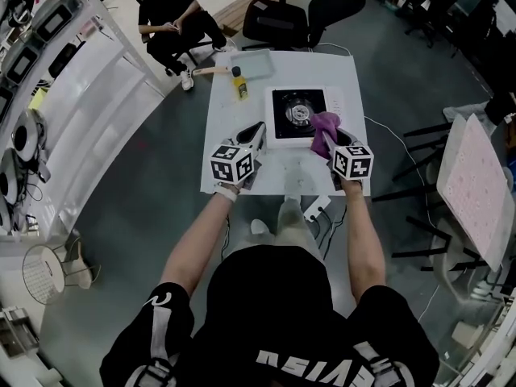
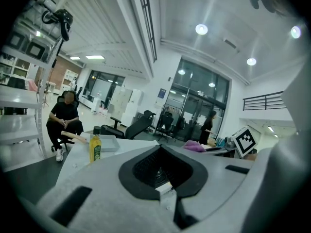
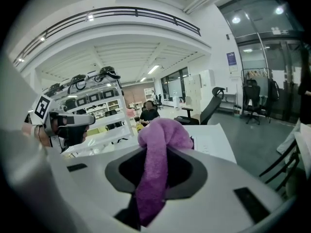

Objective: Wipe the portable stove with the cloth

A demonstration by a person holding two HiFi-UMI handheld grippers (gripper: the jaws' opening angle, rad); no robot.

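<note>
1. Grey flooring surrounds a white table in a large open workshop; a person stands at its near edge with a tong-like gripper in each hand.
2. On the far middle of the table sits the portable stove, a white box with a black top and a round burner at its centre.
3. A purple cloth is bunched over the stove's near right corner.
4. The right gripper pinches that cloth: in the right gripper view the fabric runs up between the jaws and folds over in a soft lump above them.
5. The left gripper hangs over the table just beside the stove's near left corner, its jaws pressed together with nothing between them.
6. Farther back on the table, left of the stove, a small yellow bottle with a dark cap stands upright near a shallow pale tray.
7. Beyond the table's far edge are a black office chair and, to the left, a seated person in dark clothes.
</note>
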